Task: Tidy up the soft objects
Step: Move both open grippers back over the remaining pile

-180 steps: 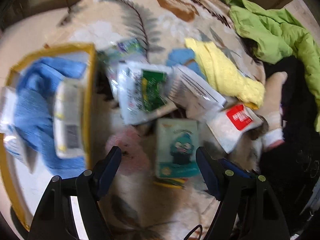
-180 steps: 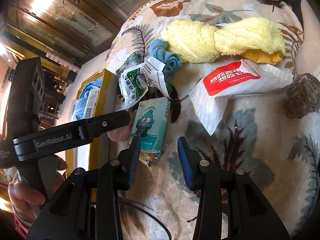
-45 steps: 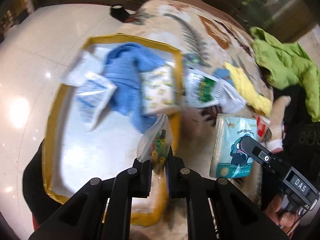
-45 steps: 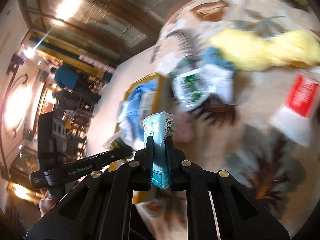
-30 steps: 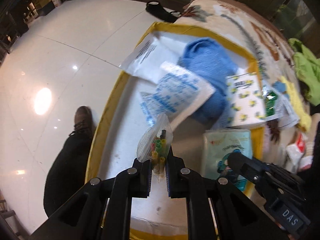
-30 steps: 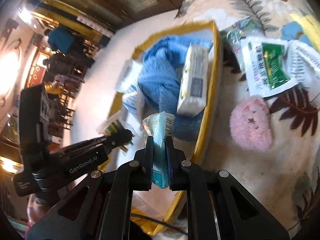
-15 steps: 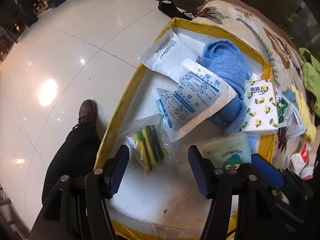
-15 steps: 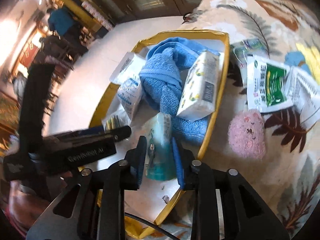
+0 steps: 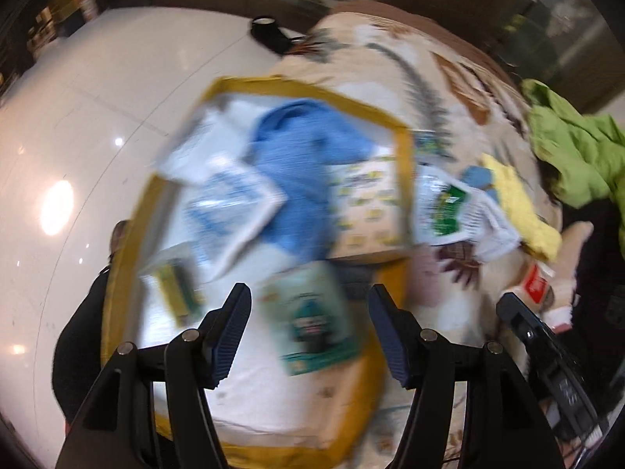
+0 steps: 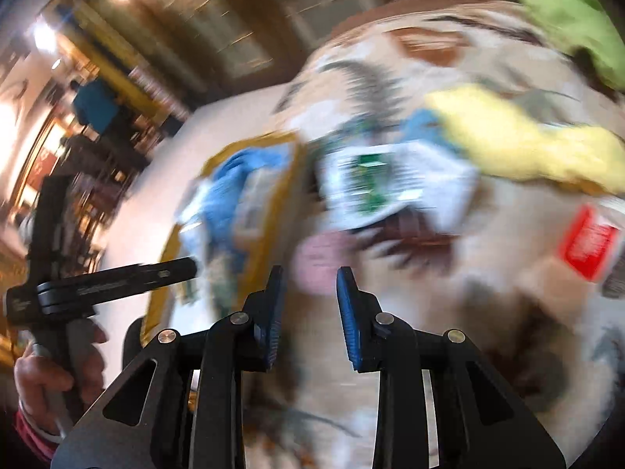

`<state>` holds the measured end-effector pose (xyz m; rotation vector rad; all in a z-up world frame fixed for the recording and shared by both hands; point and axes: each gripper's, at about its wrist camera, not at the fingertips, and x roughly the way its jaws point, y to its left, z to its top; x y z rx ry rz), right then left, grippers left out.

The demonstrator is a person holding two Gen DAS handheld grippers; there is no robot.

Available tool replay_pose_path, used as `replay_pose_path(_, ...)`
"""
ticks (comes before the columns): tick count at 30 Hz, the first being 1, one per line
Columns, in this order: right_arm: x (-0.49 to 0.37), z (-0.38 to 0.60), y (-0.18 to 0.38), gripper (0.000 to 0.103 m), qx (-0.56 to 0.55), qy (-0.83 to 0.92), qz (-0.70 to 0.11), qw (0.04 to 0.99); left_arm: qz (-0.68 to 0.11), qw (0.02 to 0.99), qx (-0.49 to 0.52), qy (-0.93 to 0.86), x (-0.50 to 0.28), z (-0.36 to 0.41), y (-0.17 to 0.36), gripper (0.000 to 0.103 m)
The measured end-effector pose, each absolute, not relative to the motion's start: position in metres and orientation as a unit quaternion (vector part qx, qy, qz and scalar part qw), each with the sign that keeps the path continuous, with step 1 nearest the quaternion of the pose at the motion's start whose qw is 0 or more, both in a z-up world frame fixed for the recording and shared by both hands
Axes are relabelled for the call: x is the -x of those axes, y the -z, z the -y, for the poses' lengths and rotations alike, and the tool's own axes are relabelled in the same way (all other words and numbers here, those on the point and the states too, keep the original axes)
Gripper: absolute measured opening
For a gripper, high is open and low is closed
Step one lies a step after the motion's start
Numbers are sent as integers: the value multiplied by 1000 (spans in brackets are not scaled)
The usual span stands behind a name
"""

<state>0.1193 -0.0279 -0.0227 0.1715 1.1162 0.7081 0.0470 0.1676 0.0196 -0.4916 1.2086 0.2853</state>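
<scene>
Nearest the left wrist camera, the left gripper (image 9: 308, 326) has its jaws standing wide apart with nothing between them. Just beyond lies the teal tissue pack with a cartoon figure (image 9: 312, 320), flat on the white floor of the yellow-rimmed tray (image 9: 402, 164). To its left lies a clear bag of yellow and green strips (image 9: 175, 289) (badly blurred). Further in sit a crumpled blue towel (image 9: 304, 168), white-and-blue packets (image 9: 230, 199) and a yellow-dotted tissue pack (image 9: 367, 211).

In the right wrist view, the right gripper (image 10: 308, 308) has its jaws parted and empty over the leaf-patterned blanket (image 10: 488, 273). Just past them lies a pink fluffy pad (image 10: 316, 258), then a green-and-white sachet (image 10: 371, 183) and a yellow towel (image 10: 519, 140).
</scene>
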Motion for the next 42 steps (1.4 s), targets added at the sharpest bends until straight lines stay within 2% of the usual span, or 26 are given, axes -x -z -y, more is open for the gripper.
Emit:
replay_pose_path(8,-150,92,26,27,-130,-264,-508,810,-567,793,205,-87,-99,-117,-25,63)
replay_pose_path(23,-204,57,55,27,-137,-290,-501,804,-595,771,213,-77,-131,-103,-6,64)
replay_pose_path(24,-206,54,55,25,-132,-295,-501,803,-597,770,214,-74,-131,-103,-5,64)
replay_pose_path(25,-206,51,55,17,-127,-298,-502,802,-597,769,215,-74,-131,-104,-4,64)
replay_pose_path(27,-202,49,52,15,-117,-304,-501,802,-599,769,211,-73,-132,-102,-4,64)
replay_pose_path(28,-199,50,51,10,-113,-301,-499,805,-601,768,208,-71,-133,-101,-3,64)
replay_pose_path(38,-170,104,38,8,-185,-313,-500,786,-627,767,122,-52,-130,-80,8,64)
replay_pose_path(42,-172,112,46,9,-187,-311,-514,777,-627,770,99,-61,-129,-69,11,69)
